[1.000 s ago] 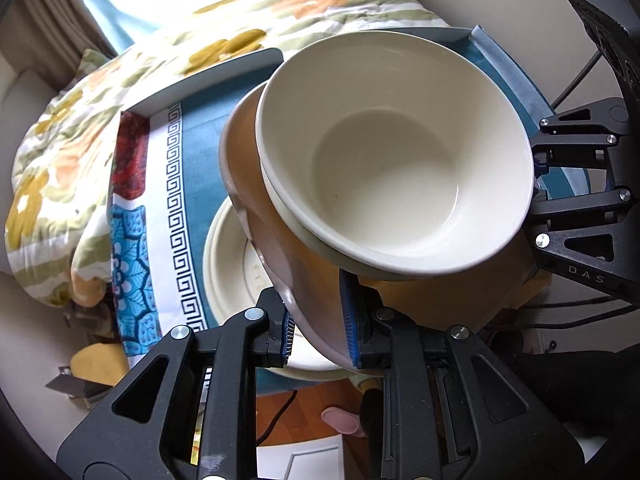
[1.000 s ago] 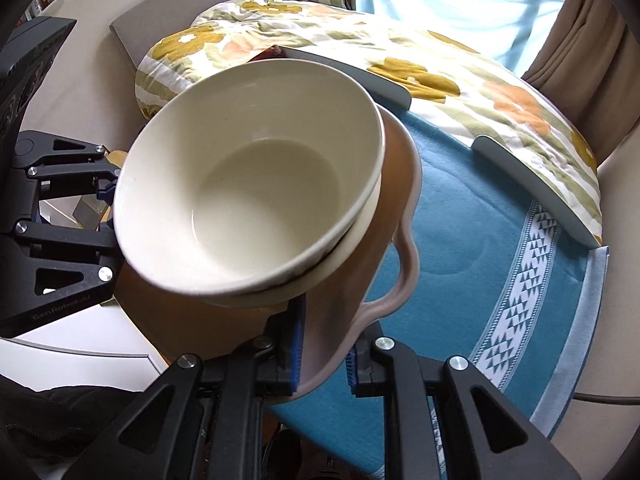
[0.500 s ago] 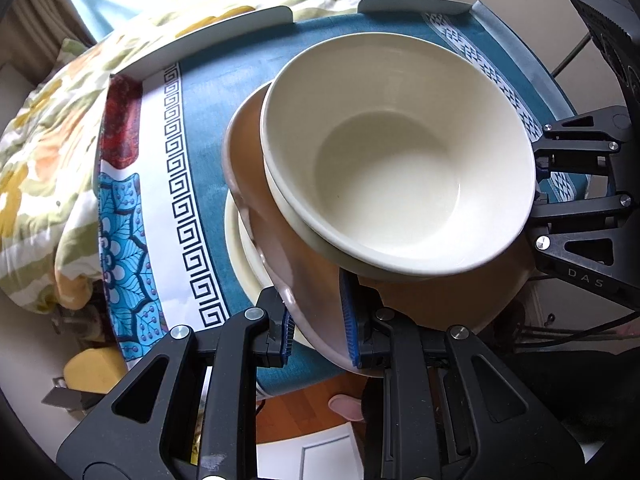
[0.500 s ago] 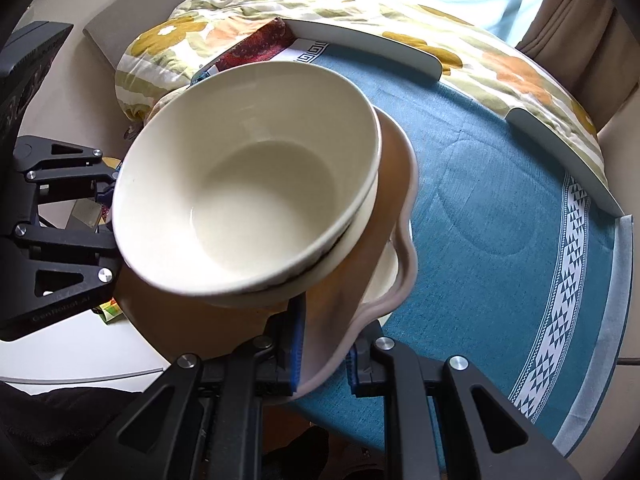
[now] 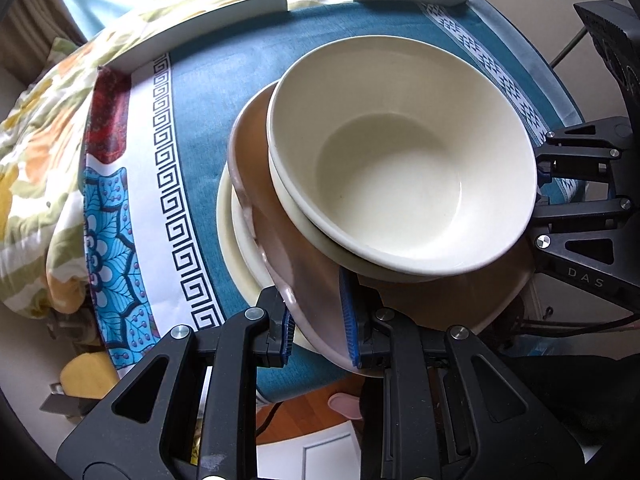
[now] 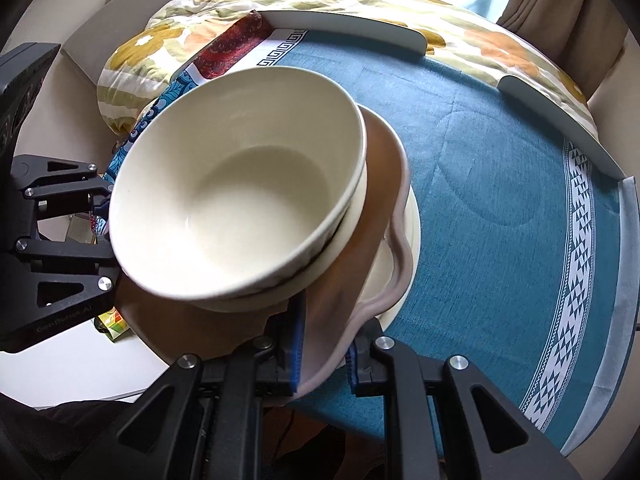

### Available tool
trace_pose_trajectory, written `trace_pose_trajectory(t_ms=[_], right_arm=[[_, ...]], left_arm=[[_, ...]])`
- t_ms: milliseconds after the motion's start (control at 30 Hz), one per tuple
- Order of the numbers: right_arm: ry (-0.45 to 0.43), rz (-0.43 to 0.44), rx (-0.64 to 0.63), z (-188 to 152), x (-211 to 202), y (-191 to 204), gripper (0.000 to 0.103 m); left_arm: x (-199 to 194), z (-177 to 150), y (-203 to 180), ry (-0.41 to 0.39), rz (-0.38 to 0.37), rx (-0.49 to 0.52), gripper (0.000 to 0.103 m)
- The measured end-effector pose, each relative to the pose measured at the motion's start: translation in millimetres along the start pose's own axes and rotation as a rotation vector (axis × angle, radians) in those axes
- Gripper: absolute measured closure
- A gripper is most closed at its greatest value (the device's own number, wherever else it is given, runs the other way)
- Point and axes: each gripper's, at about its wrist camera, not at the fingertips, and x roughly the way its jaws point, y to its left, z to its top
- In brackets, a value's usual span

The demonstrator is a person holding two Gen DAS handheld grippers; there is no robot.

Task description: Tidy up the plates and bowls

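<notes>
**Stack now over the cream plate**

Blue cloth fills most of both views now, where a second ago the floral bedding (image 5: 36, 128) took up much of the left one.

Your left gripper (image 5: 316, 330) is clamped on the near rim of the pink scalloped plate (image 5: 280, 248), blue pads pressing it from both sides; your right gripper (image 6: 323, 346) is closed on the opposite rim of the same plate in the same way. Neither grip has changed over the last second.

On that plate sits a cream bowl (image 5: 400, 160), nested in a second cream bowl (image 5: 320, 236) whose rim shows just beneath it. The stack is tilted.

Under the pink plate, a cream plate (image 5: 236, 248) lies on the tablecloth (image 5: 200, 92). A second ago it showed well clear of the stack; now the pink plate covers most of it, and only a crescent shows. Whether the two plates touch, you cannot tell.
</notes>
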Motion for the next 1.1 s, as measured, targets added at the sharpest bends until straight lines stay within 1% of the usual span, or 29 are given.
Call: trace_pose_trajectory(t_ms=[233,333,500,600,833,900,967,1033,1067,1100], right_arm=[[0.001,0.009,0.029,1,0,-2,0.088],[0.029,0.017,0.047,4,0,-3,0.088],[0.118,0.060,0.105,12,3,-8,0.086],[0.136,0.056,0.108,13,3,-6,0.086],[0.177,0.068,0.174,17,2,-12,0.086],[0.181,0.052,0.178,18,0,-12,0.086],[0.176,0.015,0.173,20,-5,-12,0.082],[0.180,-0.006,0.173,20,-9,-15,0.070],[0.183,-0.011,0.173,19,-11,-16,0.066],[0.184,-0.012,0.179,17,-13,-19,0.058]], left_arm=[[0,2,-1,0.003,0.021,0.001,0.086],[-1,4,-1,0.016,0.027,-0.006,0.086],[-2,11,3,0.072,0.038,-0.021,0.085],[-3,12,3,0.100,0.051,-0.011,0.085],[-10,15,1,0.119,0.078,0.014,0.085],[-10,15,1,0.124,0.078,0.018,0.084],[-10,16,0,0.132,0.076,0.020,0.084],[-10,16,0,0.141,0.072,0.024,0.084],[-10,16,-1,0.145,0.071,0.026,0.084],[-10,16,-1,0.150,0.073,0.030,0.084]])
